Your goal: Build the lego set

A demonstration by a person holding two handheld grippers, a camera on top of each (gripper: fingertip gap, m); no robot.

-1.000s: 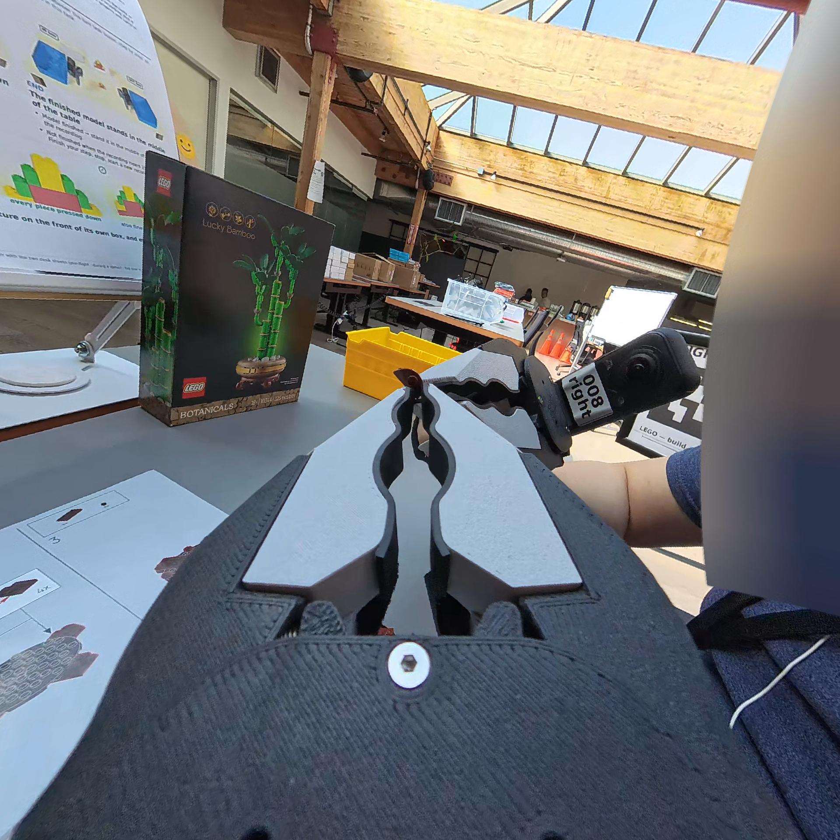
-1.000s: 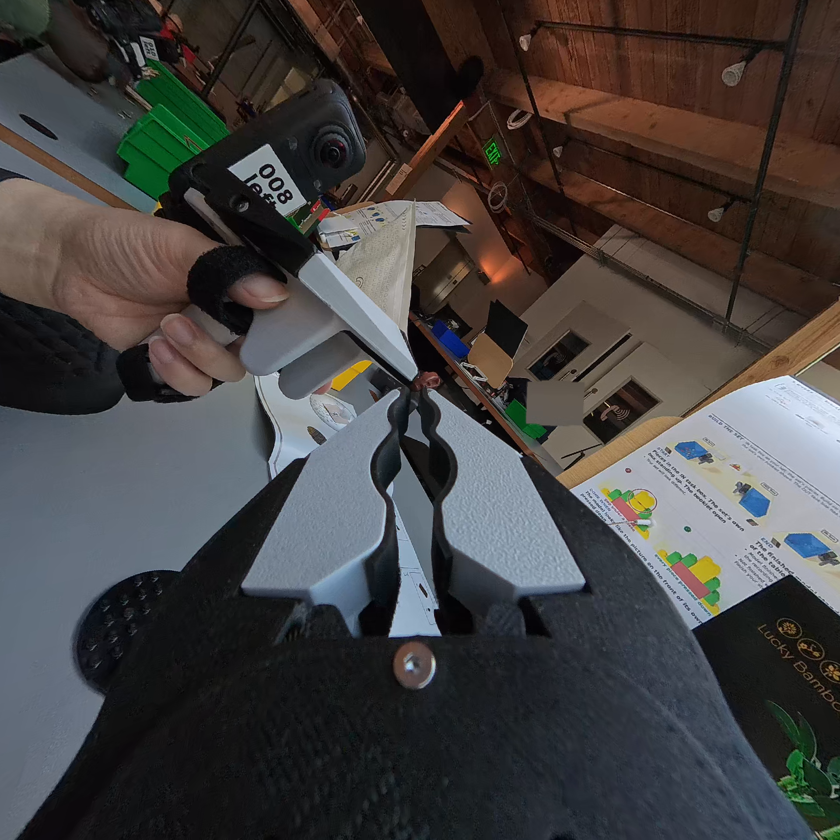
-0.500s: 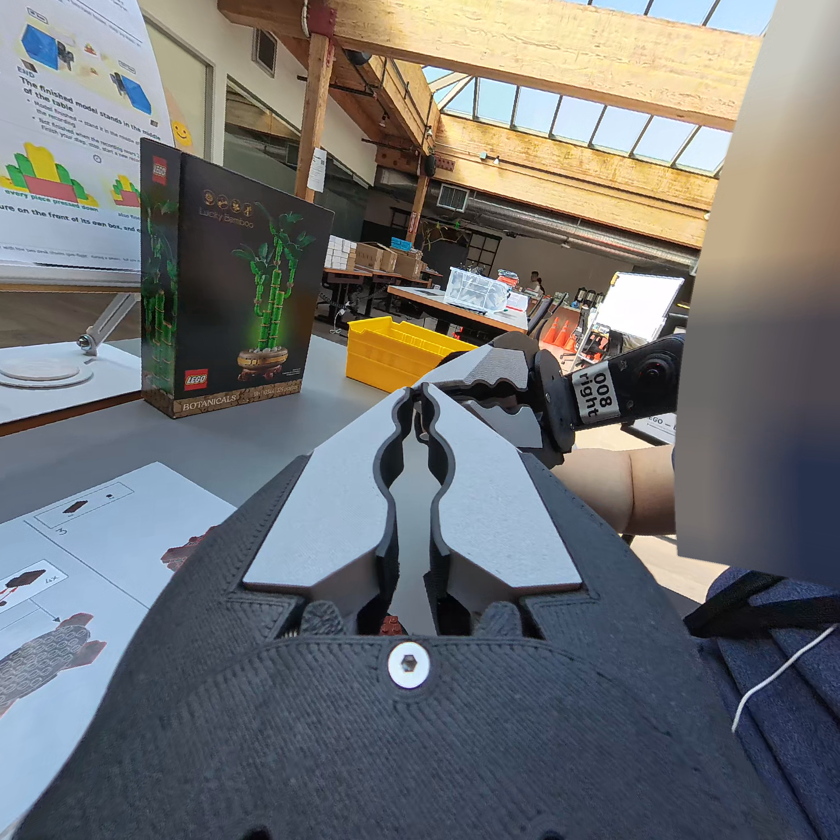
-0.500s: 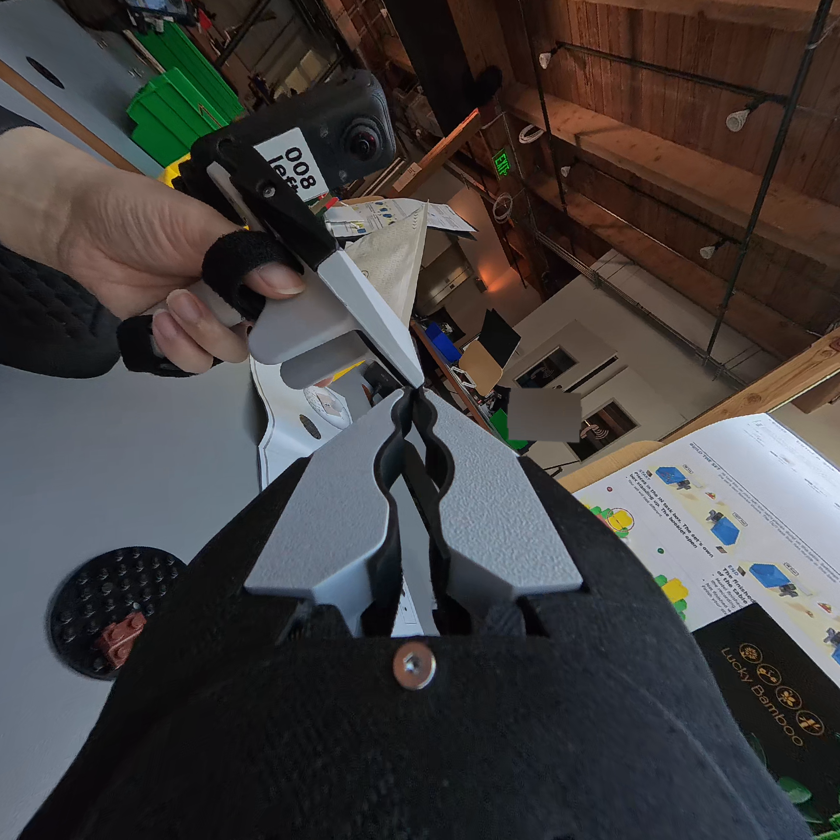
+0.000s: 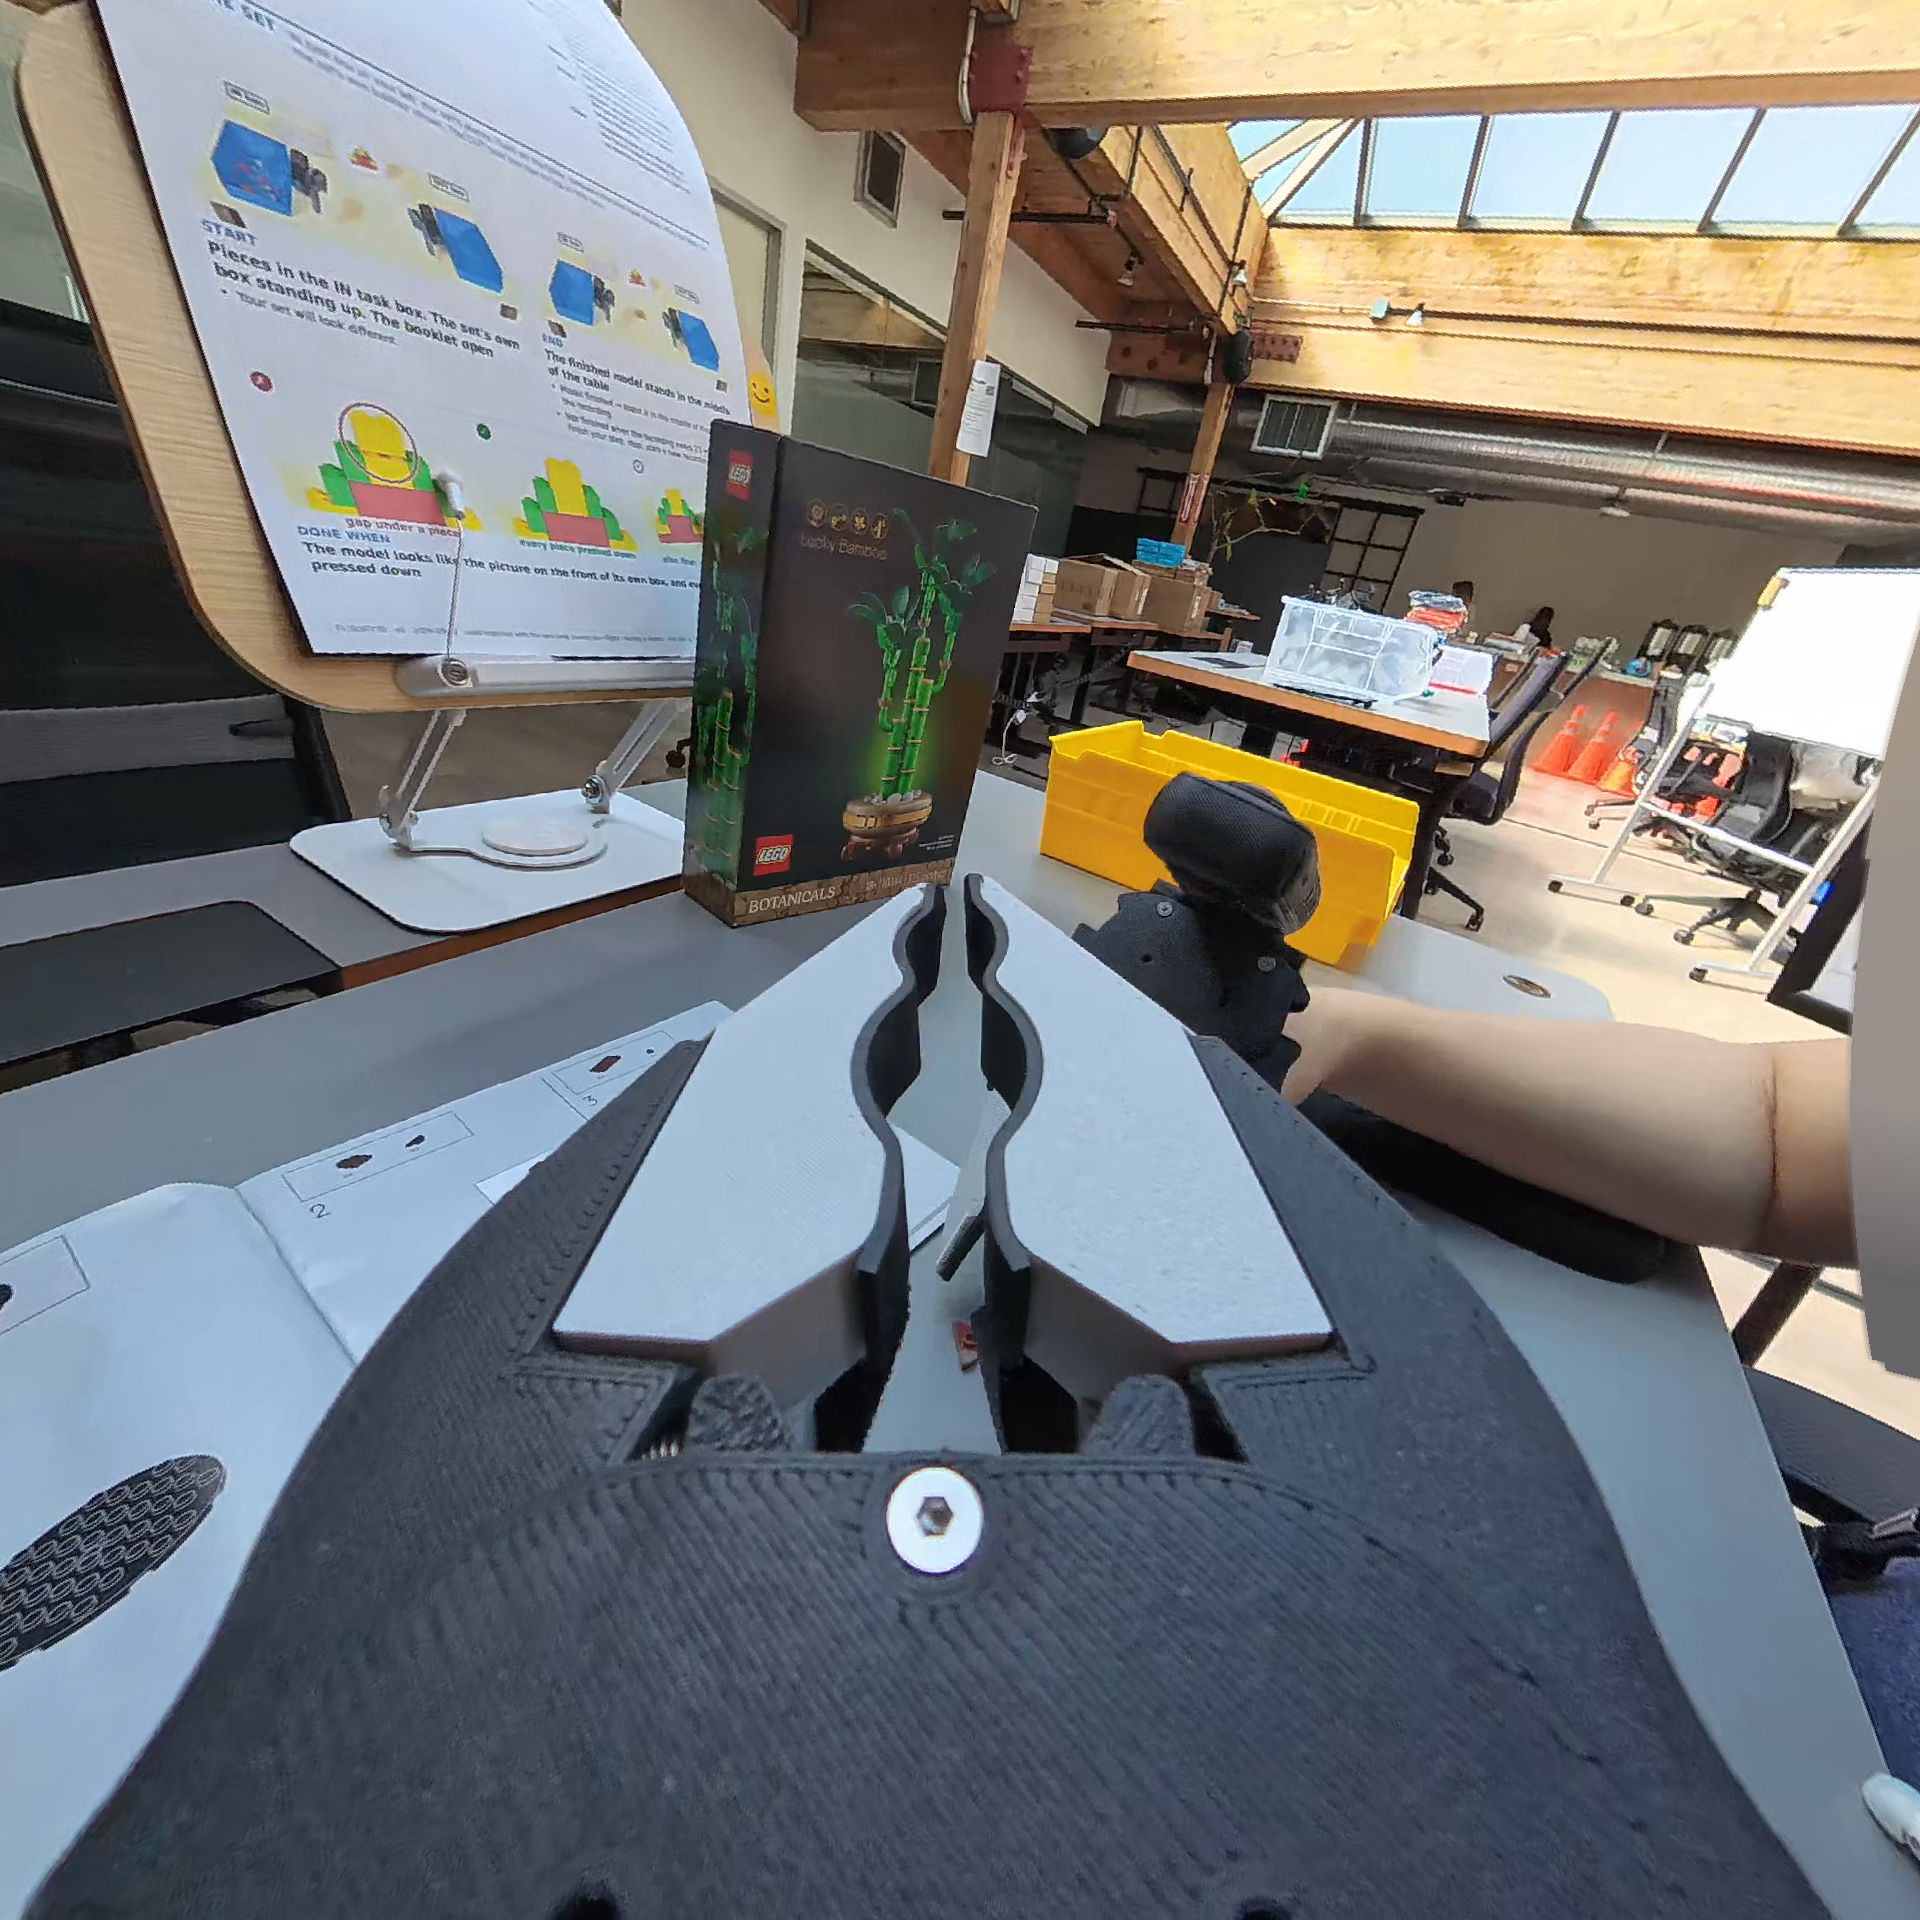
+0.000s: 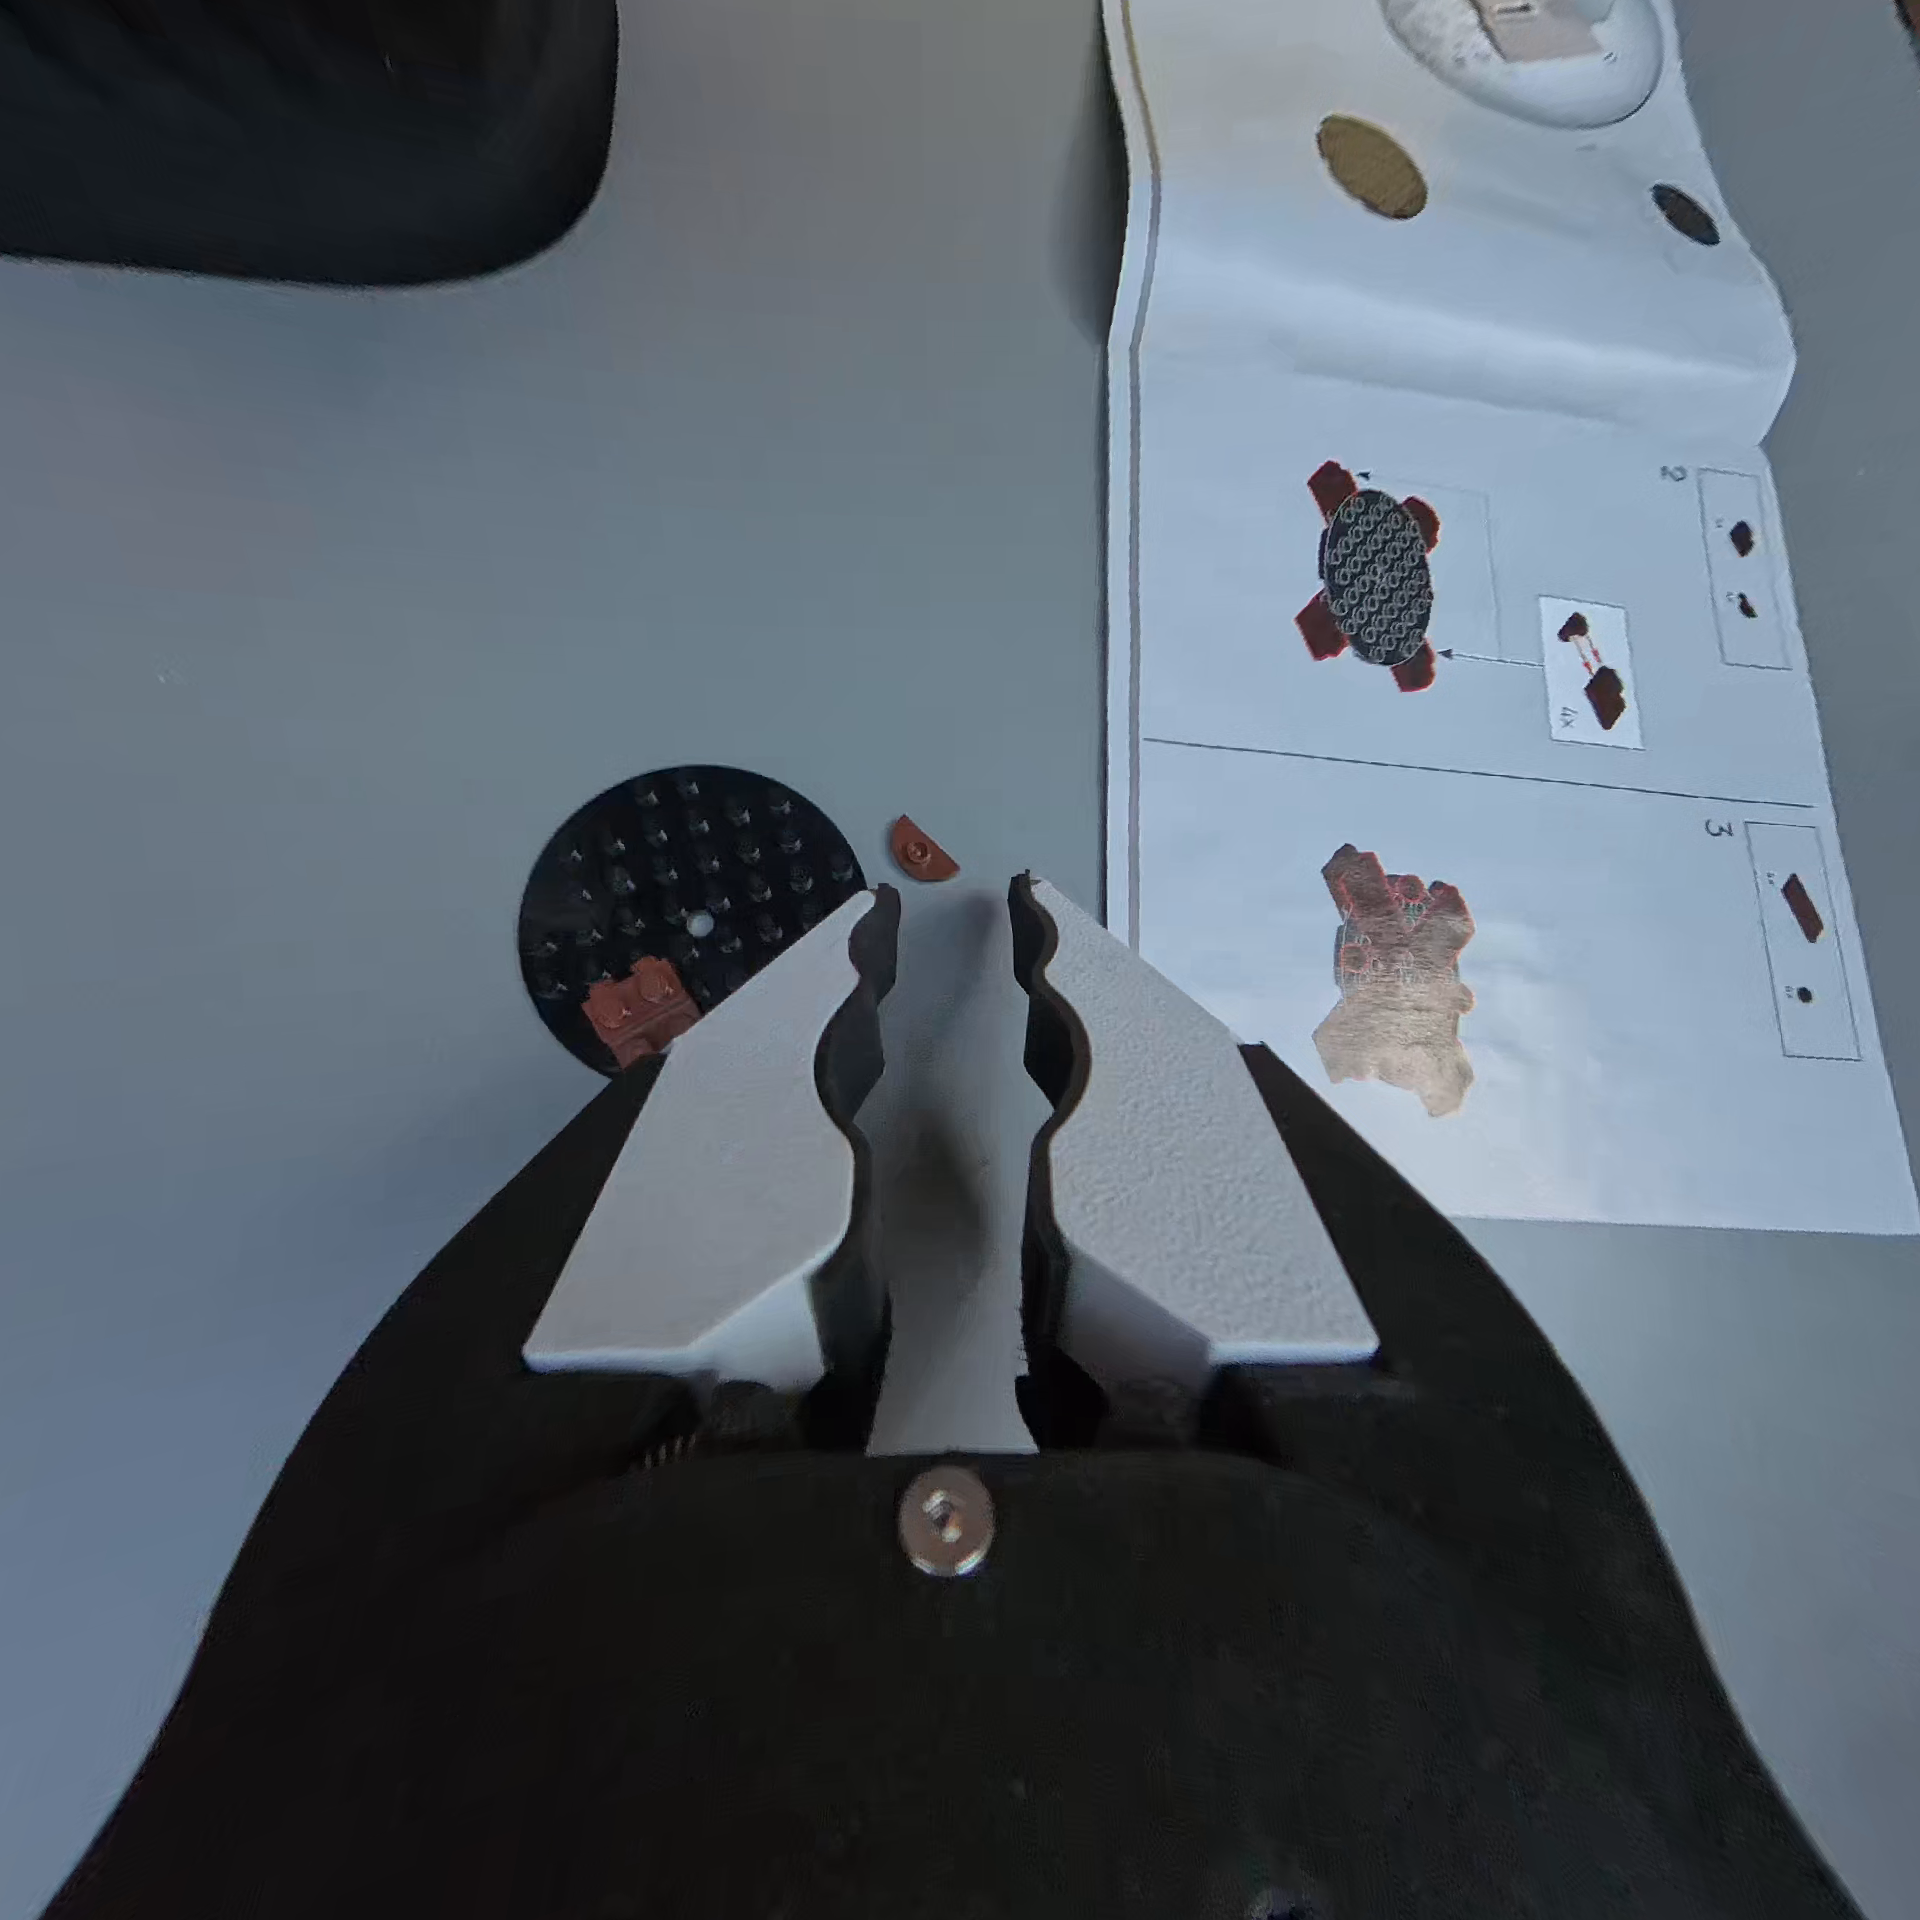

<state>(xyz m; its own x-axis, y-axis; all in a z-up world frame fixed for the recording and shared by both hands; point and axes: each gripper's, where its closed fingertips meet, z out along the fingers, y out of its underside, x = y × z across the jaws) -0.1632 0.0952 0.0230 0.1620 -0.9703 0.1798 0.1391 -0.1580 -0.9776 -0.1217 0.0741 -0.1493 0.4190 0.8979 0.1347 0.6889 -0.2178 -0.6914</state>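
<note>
The right gripper (image 6: 954,899) is held open above the table, empty, just short of the small brown half-round piece (image 6: 922,850) beside the black round plate (image 6: 691,914). The piece is best straddled squarely before closing. The left gripper (image 5: 954,902) is nearly closed (apparently empty). Printing on the set box (image 5: 868,686) is left unquoted.

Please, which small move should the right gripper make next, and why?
Probably the right gripper should ease forward and slightly left, then close on the small brown half-round piece. It is open and empty, and the piece lies loose on the table just past its fingertips, beside the black round plate, which carries only one brown brick.
</note>
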